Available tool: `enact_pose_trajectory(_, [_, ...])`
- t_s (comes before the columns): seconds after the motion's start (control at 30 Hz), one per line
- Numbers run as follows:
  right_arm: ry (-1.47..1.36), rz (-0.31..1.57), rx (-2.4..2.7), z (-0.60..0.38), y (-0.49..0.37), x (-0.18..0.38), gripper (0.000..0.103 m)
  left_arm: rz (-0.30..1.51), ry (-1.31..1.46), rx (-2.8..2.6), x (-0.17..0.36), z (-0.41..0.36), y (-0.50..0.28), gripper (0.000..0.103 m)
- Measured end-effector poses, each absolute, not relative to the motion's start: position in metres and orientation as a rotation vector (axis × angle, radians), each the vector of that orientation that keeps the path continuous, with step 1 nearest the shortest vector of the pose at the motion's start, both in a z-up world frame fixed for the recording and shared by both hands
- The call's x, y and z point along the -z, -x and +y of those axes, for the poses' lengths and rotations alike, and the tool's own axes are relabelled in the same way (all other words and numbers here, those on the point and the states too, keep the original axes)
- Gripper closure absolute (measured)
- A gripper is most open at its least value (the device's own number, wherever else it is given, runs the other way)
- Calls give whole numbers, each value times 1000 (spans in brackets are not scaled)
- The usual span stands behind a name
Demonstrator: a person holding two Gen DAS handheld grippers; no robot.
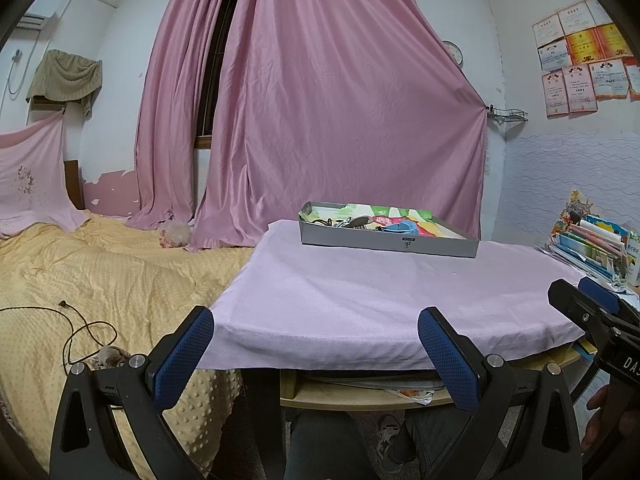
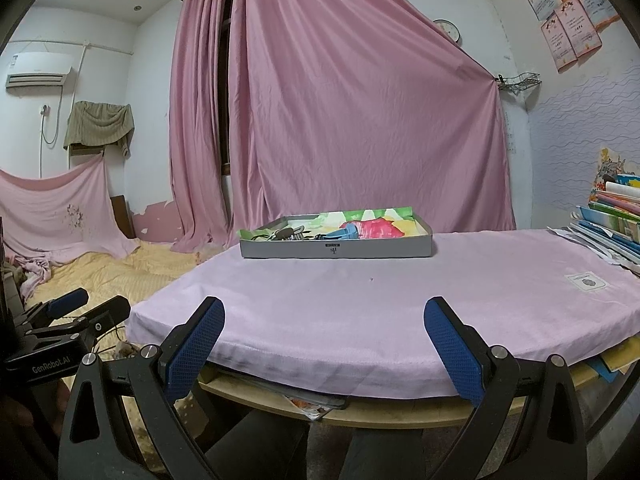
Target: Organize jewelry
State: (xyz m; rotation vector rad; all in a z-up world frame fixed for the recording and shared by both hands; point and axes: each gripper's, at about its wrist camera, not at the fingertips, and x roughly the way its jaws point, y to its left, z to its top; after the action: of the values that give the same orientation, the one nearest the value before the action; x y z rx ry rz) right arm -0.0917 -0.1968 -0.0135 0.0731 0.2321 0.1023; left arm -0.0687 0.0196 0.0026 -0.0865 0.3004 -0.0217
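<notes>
**Inspector A:** We start with the largest item. The table [image 2: 400, 304] is covered by a pale pink cloth [image 1: 360, 292], and the near part of that cloth lies bare in both wrist views. A bed [image 1: 100, 280] with a yellow cover stands to its left, and a stack of books [image 2: 612, 220] sits at its right edge.

**Inspector B:** Noted. Toward the far side of the cloth we record a shallow grey tray [image 2: 336, 249] lined with multicoloured paper. The jewelry [image 2: 286, 234] lies inside it, bunched in the left portion — dark cords and metal pieces, too small for us to name singly.

**Inspector A:** And the tools?

**Inspector B:** The left gripper [image 1: 316, 354] and the right gripper [image 2: 324, 344] both hover short of the table's near edge, well apart from the tray. Each has its jaws spread wide with nothing between the blue pads.

**Inspector A:** Stage of work?

**Inspector B:** We cannot settle it. Pieces heaped in the tray suit a pile awaiting sorting as well as items gathered there already.

**Inspector A:** Handling advice, should a piece be picked?

**Inspector B:** We judge the cords likely to tangle — so approach low over the tray's wall, pinch one item at its solid part, and lift slowly to see what trails. The paper lining may shift under the pads.
</notes>
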Motion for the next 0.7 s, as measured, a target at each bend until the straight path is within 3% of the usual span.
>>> enact_pose_trajectory(0.7, [-74, 233, -103, -196, 91, 14, 5, 301, 86, 22, -3, 19, 69, 1])
